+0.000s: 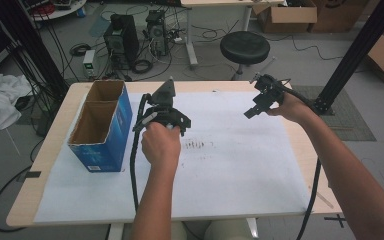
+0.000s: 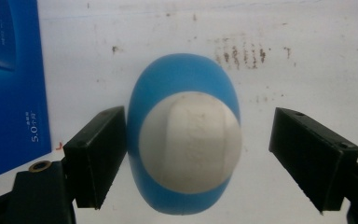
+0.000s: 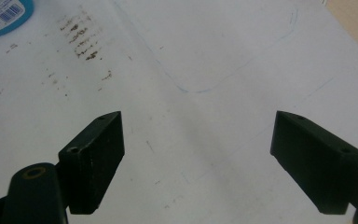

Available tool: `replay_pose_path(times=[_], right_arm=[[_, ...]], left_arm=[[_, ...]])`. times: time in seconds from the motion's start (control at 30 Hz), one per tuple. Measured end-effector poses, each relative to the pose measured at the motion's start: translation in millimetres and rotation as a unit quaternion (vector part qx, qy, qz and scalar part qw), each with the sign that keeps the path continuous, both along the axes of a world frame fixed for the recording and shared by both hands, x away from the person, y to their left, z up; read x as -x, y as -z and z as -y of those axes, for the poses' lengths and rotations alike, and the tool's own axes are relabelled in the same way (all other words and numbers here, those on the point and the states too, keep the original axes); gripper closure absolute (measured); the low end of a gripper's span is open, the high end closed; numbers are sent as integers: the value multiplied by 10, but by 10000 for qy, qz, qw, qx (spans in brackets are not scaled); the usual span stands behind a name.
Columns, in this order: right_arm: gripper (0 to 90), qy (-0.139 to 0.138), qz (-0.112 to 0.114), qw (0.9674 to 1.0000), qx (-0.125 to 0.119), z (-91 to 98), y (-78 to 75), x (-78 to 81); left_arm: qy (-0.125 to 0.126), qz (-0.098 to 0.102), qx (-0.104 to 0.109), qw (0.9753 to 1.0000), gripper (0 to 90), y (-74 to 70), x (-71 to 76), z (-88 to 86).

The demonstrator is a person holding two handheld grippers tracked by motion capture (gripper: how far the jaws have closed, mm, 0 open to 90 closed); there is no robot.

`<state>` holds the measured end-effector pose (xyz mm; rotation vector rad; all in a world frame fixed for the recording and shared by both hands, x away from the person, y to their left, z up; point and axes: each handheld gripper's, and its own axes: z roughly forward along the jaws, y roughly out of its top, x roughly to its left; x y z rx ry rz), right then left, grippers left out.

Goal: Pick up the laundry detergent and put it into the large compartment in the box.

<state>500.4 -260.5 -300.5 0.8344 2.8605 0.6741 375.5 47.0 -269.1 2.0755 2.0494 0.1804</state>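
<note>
A blue bottle with a white cap [image 2: 186, 144] stands on the white sheet, seen from above in the left gripper view. My left gripper [image 2: 198, 135] is open around it: the left jaw is at the bottle's side, the right jaw stands well apart. In the high view the left gripper [image 1: 170, 120] points down beside the blue box, and the hand hides the bottle. My right gripper [image 1: 252, 110] hovers over the sheet's far right. In its own view the right gripper [image 3: 198, 126] is open with nothing between the jaws, and a blue-rimmed label with a barcode [image 3: 0, 14] shows at the top left.
An open blue cardboard box [image 1: 100, 125] with two compartments stands on the table's left. A white sheet [image 1: 240, 170] covers most of the table and carries brown smudges [image 1: 197, 145]. The wooden table edge [image 3: 354, 23] lies to the right.
</note>
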Motion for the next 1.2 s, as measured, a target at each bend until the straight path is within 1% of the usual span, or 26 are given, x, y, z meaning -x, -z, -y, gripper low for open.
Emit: replay_pose_path(times=[0.1,0.17,0.37,0.47,0.53,0.67,0.9,0.97,1.2], right_arm=[[172,-22,3,10000,3,-7,3,1],[172,-20,6,10000,-9,-12,1,4],[171,-58,22,10000,-15,-28,-4,15],[171,-61,26,10000,-23,-24,-2,17],[171,-60,33,10000,-50,-14,1,18],[171,-54,6,10000,-55,-1,30,18],[173,-34,-12,10000,-71,10,42,20],[173,-51,-4,10000,-73,16,43,14],[173,-53,-16,10000,-77,18,52,14]], left_arm=[[-21,-37,8,10000,201,53,-6,-21],[-42,-40,-41,10000,202,86,-6,-20],[-59,-118,-42,9999,202,184,-9,-18],[-87,-125,-39,9999,202,203,-11,-26],[-77,-128,-86,9999,205,213,-13,-29],[-56,-134,-113,9998,208,226,-19,-20],[-96,-95,-109,9998,254,231,-27,-24],[-102,-110,-124,9998,269,231,-30,-32],[-108,-132,-123,9998,271,240,-43,-42]])
